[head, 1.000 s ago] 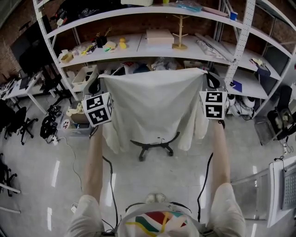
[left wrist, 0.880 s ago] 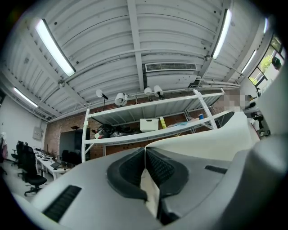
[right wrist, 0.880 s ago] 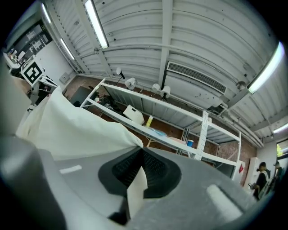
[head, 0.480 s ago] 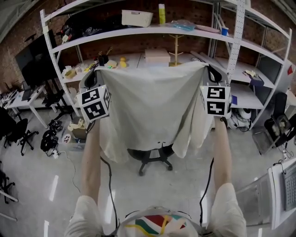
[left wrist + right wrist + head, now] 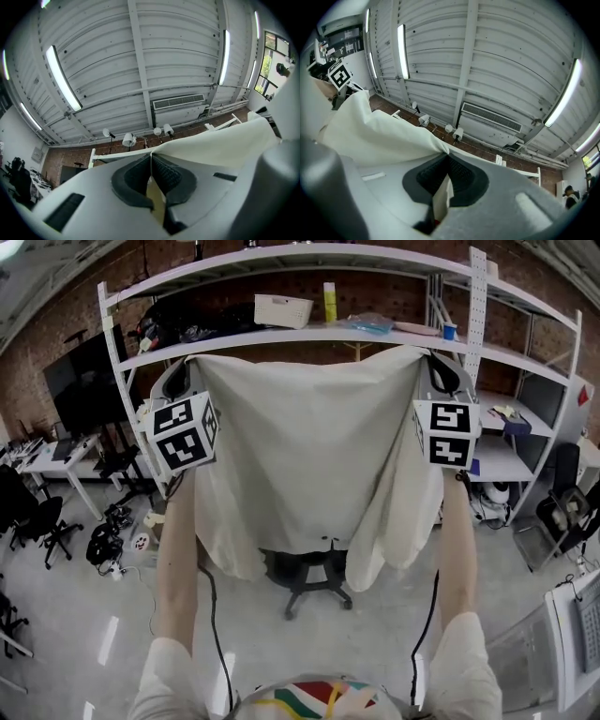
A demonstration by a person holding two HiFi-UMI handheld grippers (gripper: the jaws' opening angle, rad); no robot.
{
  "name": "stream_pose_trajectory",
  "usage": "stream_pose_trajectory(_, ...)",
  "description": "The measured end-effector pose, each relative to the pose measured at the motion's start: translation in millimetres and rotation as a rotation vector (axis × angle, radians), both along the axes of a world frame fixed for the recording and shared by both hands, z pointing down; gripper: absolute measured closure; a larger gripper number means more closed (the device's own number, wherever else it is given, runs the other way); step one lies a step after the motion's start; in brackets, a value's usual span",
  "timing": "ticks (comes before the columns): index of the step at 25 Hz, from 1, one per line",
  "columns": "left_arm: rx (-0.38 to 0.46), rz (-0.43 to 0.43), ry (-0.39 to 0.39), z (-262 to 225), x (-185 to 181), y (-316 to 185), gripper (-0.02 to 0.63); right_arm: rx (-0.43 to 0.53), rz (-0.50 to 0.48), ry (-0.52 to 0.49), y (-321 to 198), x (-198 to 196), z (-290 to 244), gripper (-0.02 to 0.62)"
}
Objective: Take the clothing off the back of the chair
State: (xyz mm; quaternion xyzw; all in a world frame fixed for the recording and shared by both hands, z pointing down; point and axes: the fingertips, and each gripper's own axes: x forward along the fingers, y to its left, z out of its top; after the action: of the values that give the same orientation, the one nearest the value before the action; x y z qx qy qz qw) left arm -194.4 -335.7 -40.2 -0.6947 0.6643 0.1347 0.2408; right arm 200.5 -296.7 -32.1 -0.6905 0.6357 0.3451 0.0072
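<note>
A cream-white garment [image 5: 309, 465] hangs spread out in the air, held up by its two top corners. My left gripper [image 5: 190, 365] is shut on the left corner, my right gripper [image 5: 425, 357] on the right corner. In the left gripper view the cloth [image 5: 220, 143] is pinched between the dark pads [image 5: 161, 176] and runs off to the right. The right gripper view shows the cloth [image 5: 370, 129] clamped at the tips [image 5: 447, 157], stretching left. The black office chair [image 5: 314, 577] stands below the garment's hem; its back is hidden behind the cloth.
Behind the garment runs a white shelving rack [image 5: 309, 334] loaded with boxes, a basket [image 5: 281, 309] and bottles. Desks and black chairs [image 5: 37, 521] sit at the left. Cables [image 5: 211, 615] trail over the glossy floor. Both gripper cameras look up at a ribbed ceiling with strip lights [image 5: 63, 77].
Both grippers have risen well upward with the garment, lifting it from chair-back height to in front of the upper shelves. Its hem now hangs above the chair seat.
</note>
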Motion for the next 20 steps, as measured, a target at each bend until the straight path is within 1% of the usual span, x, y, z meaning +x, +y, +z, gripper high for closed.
stream_pose_trajectory(6, 0.066, 0.004, -0.009, -33, 6, 38, 0.594, 0.076, -0.025, 0.013, 34, -11, -35, 0.589)
stream_pose_trajectory(10, 0.088, 0.007, -0.011, -39, 5, 60, 0.594, 0.096, -0.040, 0.016, 49, -19, -40, 0.589)
stream_pose_trajectory(15, 0.059, 0.005, -0.014, -17, 4, 75, 0.594, 0.083, -0.078, 0.012, 60, -30, -23, 0.589)
stream_pose_trajectory(20, 0.009, 0.044, -0.006, 35, 13, 81, 0.594, 0.027, -0.120, 0.019, 62, -48, 25, 0.589)
